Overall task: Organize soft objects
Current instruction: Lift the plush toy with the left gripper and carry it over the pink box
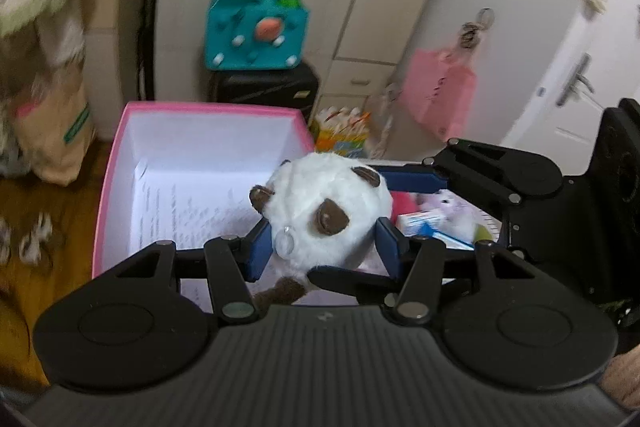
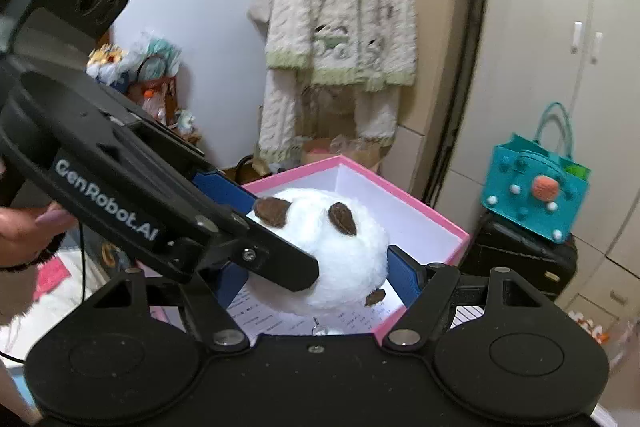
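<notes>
A white plush panda with brown ears and eye patches is held over an open pink box with a white inside. My left gripper is shut on the panda, its blue pads pressing both sides. My right gripper also closes on the panda from the other side, over the pink box. The right gripper shows in the left wrist view at the panda's right. The left gripper crosses the right wrist view from the left. Printed paper lines the box floor.
A teal tote bag sits on a black case by the white wardrobe. A pink bag hangs near the door. More soft items and a small carton lie right of the box. A fleece robe hangs on the wall.
</notes>
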{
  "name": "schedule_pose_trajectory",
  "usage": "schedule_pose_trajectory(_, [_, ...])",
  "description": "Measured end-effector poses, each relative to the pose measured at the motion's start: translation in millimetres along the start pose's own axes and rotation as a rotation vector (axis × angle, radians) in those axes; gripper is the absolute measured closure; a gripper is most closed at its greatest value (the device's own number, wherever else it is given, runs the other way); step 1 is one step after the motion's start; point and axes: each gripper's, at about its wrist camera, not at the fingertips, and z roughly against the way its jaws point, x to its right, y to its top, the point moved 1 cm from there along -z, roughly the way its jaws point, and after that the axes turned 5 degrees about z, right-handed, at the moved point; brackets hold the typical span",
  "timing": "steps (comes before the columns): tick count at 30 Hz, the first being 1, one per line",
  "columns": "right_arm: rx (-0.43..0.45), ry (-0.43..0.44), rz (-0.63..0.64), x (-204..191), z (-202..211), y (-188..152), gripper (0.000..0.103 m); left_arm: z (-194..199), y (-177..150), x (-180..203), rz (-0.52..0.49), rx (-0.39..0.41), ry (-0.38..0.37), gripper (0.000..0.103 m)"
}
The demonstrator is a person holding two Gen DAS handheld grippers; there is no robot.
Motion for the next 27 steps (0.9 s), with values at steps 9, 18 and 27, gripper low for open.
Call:
schedule_pose_trajectory(9, [-0.065, 0.113, 0.043, 8.5, -56.6, 4.5, 0.026, -35.4, 5.0, -51.3, 0.14, -0.09, 0.039, 0.05])
schedule_pose_trajectory(18, [-0.203, 0.108, 0.055, 7.0, -83.2, -14.0, 0.026, -82.4, -3.2, -55.9, 0.15, -0.21, 0.059, 0.049])
schedule_pose_trajectory(27, [-0.27, 0.081, 0.129, -3.2, -80.0, -17.8, 0.03, -104.8, -14.0, -58.2, 0.172, -0.304, -0.021, 0.051])
